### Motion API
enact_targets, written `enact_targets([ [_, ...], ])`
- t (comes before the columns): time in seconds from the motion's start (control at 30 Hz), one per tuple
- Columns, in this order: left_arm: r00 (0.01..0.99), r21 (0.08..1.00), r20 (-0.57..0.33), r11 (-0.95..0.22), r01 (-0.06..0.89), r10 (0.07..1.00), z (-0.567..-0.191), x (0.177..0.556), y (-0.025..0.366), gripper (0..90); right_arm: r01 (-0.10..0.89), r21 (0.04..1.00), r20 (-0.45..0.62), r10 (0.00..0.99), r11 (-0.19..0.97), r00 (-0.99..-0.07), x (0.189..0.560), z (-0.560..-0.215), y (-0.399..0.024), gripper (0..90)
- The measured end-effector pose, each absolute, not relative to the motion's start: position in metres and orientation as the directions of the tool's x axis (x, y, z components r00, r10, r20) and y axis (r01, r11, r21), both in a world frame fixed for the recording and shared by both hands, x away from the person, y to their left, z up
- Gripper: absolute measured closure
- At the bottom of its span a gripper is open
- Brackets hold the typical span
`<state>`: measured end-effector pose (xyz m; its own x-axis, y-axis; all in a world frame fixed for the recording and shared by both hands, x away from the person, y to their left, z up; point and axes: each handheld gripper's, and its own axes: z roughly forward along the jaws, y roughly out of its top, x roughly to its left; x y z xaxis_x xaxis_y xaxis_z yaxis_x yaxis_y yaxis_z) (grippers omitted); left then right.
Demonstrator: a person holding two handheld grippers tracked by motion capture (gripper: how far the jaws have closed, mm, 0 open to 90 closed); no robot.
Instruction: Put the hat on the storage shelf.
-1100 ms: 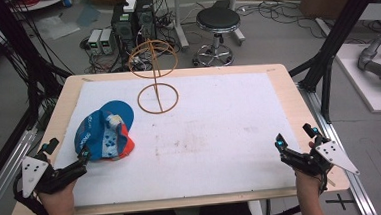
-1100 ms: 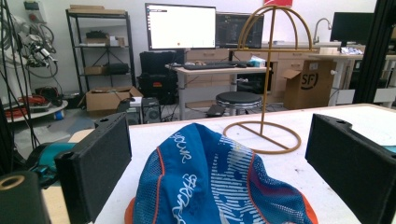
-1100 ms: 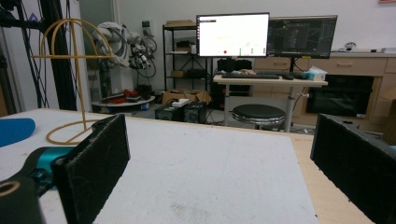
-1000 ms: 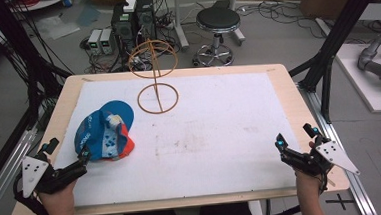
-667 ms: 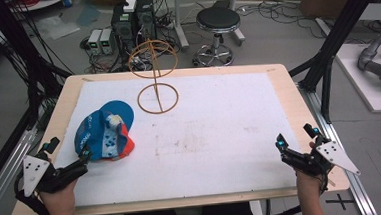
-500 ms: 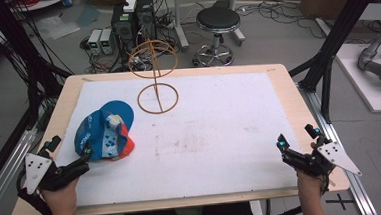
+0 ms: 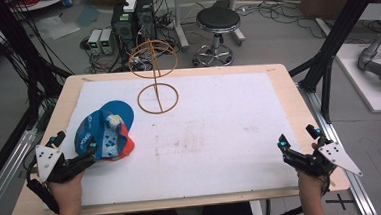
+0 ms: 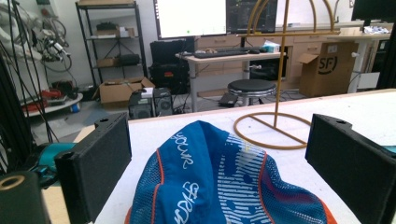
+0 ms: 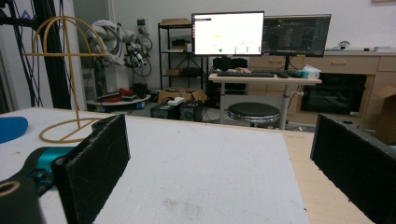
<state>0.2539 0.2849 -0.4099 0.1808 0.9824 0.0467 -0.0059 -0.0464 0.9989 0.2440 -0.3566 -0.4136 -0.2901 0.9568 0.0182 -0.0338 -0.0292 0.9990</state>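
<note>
Softly crumpled blue mesh cap (image 8: 224, 186) between the left gripper's (image 8: 219, 158) spread, empty black jaws.

1. The left hand-held gripper (image 7: 76, 150) has moved away from the near-left corner of the counter (image 7: 298, 101) and toward the blue cap (image 7: 105, 135).
2. Its forward jaw now reaches the cap's near edge, where a second ago a gap lay between them.
3. In the left gripper view, the cap (image 8: 224, 186) now sits between the spread jaws.
4. The right hand-held gripper (image 7: 298, 148) has barely shifted.
</note>
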Motion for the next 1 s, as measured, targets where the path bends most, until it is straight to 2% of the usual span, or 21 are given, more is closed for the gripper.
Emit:
enact_targets([
  [0.37, 0.178, 0.992, 0.098, -0.110, 0.059, 0.979, -0.411, 0.271, 0.277, 7.8, -0.033, 0.999, 0.019, 0.957, -0.029, -0.289, 0.242, -0.413, -0.358, 4.4],
  [1.0, 0.156, 0.976, 0.106, -0.133, 0.170, 0.982, -0.420, 0.299, 0.274, 8.8, -0.041, 0.998, 0.038, 0.952, -0.053, -0.304, 0.242, -0.414, -0.359, 4.3],
])
